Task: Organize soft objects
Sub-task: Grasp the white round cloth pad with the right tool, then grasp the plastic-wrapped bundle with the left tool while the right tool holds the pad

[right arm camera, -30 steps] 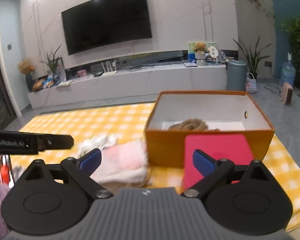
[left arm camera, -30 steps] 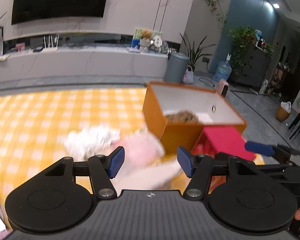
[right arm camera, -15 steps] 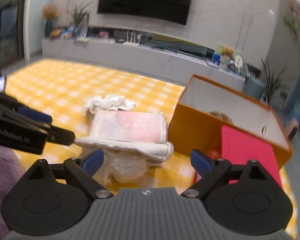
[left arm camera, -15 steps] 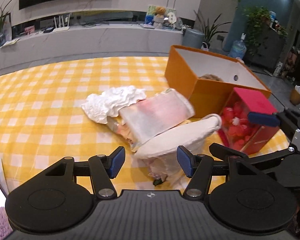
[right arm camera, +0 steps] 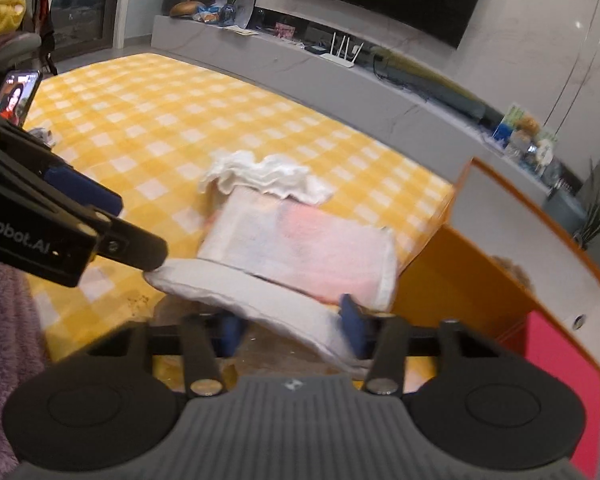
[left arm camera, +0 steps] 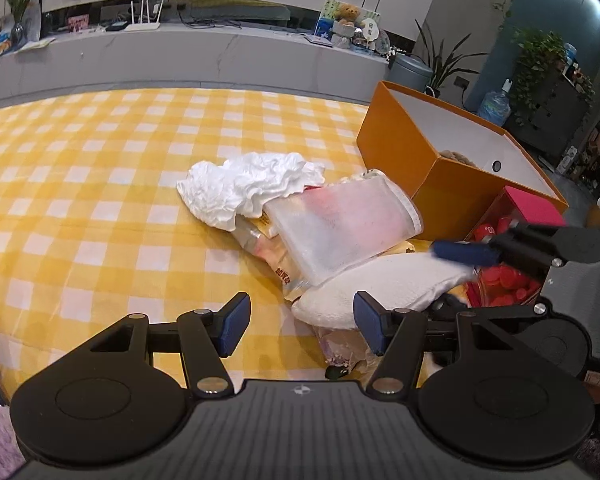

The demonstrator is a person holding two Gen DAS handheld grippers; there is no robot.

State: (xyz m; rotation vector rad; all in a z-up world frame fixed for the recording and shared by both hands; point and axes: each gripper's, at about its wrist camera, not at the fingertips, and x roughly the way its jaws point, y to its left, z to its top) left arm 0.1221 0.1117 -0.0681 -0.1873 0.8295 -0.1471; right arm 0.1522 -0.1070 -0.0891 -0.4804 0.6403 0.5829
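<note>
A pile of soft things lies on the yellow checked cloth [left arm camera: 100, 200]: a crumpled white cloth [left arm camera: 248, 186], a translucent pink-white pouch [left arm camera: 340, 224], and a white padded bundle [left arm camera: 380, 284] at the front. The same bundle [right arm camera: 260, 296] and pouch [right arm camera: 300, 244] show in the right wrist view. My left gripper [left arm camera: 298, 324] is open, just left of the bundle's near end. My right gripper [right arm camera: 292, 328] is open with the bundle's right end between its fingers. An orange box [left arm camera: 440, 176] with a brown plush inside stands to the right.
A red box [left arm camera: 512, 248] of red round pieces stands in front of the orange box. A phone [right arm camera: 16, 96] stands at the table's left edge. A purple fluffy fabric [right arm camera: 4, 340] lies at the near left. A grey TV bench runs behind the table.
Both grippers have dropped toward the pile. The right gripper has moved forward around the white bundle's right end; the left has shifted left of the bundle's near end.
</note>
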